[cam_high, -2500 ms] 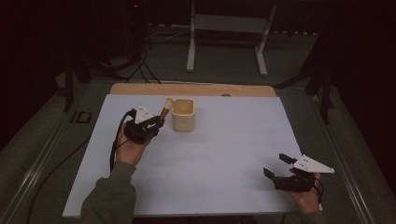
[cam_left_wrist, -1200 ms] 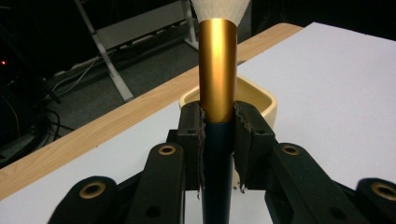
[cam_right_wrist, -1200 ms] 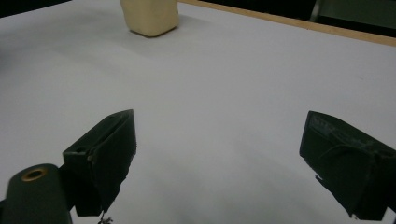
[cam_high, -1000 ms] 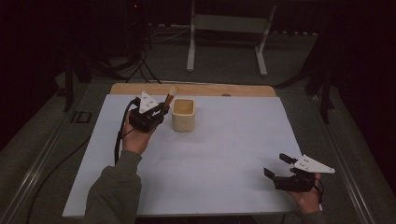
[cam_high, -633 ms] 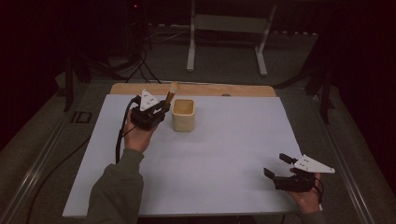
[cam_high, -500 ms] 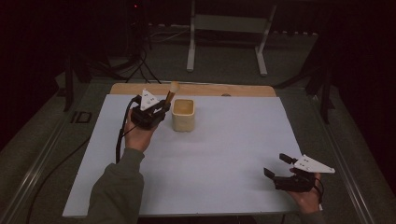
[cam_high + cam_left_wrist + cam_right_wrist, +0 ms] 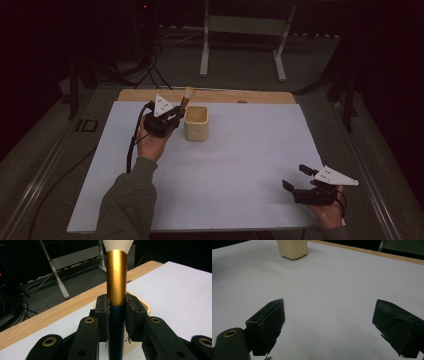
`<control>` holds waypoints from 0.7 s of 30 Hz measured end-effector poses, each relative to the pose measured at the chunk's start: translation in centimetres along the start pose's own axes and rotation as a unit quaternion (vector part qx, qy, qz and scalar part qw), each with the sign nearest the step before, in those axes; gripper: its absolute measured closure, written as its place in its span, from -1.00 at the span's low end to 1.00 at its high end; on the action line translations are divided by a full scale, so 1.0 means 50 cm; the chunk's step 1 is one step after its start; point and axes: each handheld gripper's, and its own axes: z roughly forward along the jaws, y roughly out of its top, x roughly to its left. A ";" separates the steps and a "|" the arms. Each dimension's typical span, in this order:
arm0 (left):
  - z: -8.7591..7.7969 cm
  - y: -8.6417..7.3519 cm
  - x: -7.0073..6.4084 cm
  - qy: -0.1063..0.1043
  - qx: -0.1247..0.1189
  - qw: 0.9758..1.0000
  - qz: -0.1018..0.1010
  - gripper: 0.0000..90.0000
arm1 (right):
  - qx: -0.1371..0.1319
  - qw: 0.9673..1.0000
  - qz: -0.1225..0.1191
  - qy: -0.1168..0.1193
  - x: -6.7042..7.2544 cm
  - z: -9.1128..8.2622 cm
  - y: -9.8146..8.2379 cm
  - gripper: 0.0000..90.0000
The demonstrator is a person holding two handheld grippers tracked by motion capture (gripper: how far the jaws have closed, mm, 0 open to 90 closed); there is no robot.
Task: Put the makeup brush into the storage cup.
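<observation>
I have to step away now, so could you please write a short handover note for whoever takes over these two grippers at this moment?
Left gripper: jaws shut on the makeup brush with dark blue handle, gold ferrule and white bristles, held bristles-up beside the cream plastic cup, just left of it.
Right gripper: jaws open, nothing held, resting on the white table sheet near its front right corner.
Cup: upright near the back of the sheet, apparently empty.
Done: brush picked up and brought to the cup.
Left, probably: put the brush in the cup and release.
</observation>
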 end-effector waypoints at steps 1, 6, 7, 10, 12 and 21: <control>0.002 0.000 0.000 0.000 0.001 1.000 0.000 0.66 | 0.000 1.000 0.000 0.000 0.000 0.000 0.000 -0.76; 0.010 0.002 0.002 0.002 0.001 1.000 -0.001 0.66 | -0.001 1.000 0.001 0.000 0.000 -0.001 0.000 -0.76; 0.011 0.002 0.002 0.001 0.001 1.000 -0.003 0.66 | -0.001 1.000 0.001 0.000 0.000 -0.001 0.000 -0.76; 0.012 0.004 0.000 -0.001 -0.002 1.000 -0.003 0.66 | -0.001 1.000 0.001 0.000 0.000 -0.001 0.000 -0.76; 0.013 0.007 -0.001 -0.001 -0.003 1.000 -0.003 0.66 | -0.001 1.000 0.001 -0.001 -0.001 -0.001 0.000 -0.76; 0.015 0.022 -0.004 -0.002 -0.010 1.000 0.000 0.66 | -0.003 1.000 0.002 -0.002 -0.002 -0.002 0.000 -0.76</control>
